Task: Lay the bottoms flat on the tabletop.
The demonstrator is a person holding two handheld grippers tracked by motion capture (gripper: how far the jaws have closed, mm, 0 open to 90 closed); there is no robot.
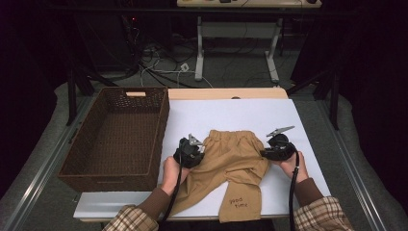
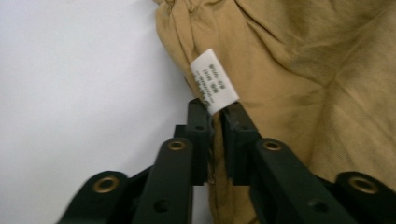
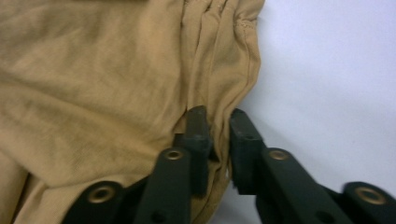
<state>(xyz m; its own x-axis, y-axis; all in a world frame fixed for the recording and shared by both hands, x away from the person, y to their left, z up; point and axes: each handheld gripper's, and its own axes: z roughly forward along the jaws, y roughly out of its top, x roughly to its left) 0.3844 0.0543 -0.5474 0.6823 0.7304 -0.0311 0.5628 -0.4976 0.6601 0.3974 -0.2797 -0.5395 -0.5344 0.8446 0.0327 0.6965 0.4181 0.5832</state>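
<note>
Two tools, one garment — a pair of small tan cotton trousers (image 1: 235, 166) lies flat on the white surface (image 1: 293, 120), waistband away from the person, legs trailing toward the near edge, where one leg carrying dark stitched lettering hangs over.

The left tool (image 1: 191, 153) sits at the trousers' left side seam. In the left gripper view its black jaws are pinched on the fabric edge (image 2: 215, 140), just below a white care label (image 2: 214, 80) that sticks up between the tips. The cloth is caught in the narrow gap there — clamped.

Over on the other side, the right tool (image 1: 279, 147) works the opposite seam below the gathered waistband. The right gripper view has a fold of the tan cloth (image 3: 218, 140) between its jaws, the pads pressed in on it.

Both hands rest low on the surface, plaid cuffs at the bottom of the high view. A dark brown woven basket (image 1: 115, 166) stands just beside the white surface on the left, well apart from the trousers.
</note>
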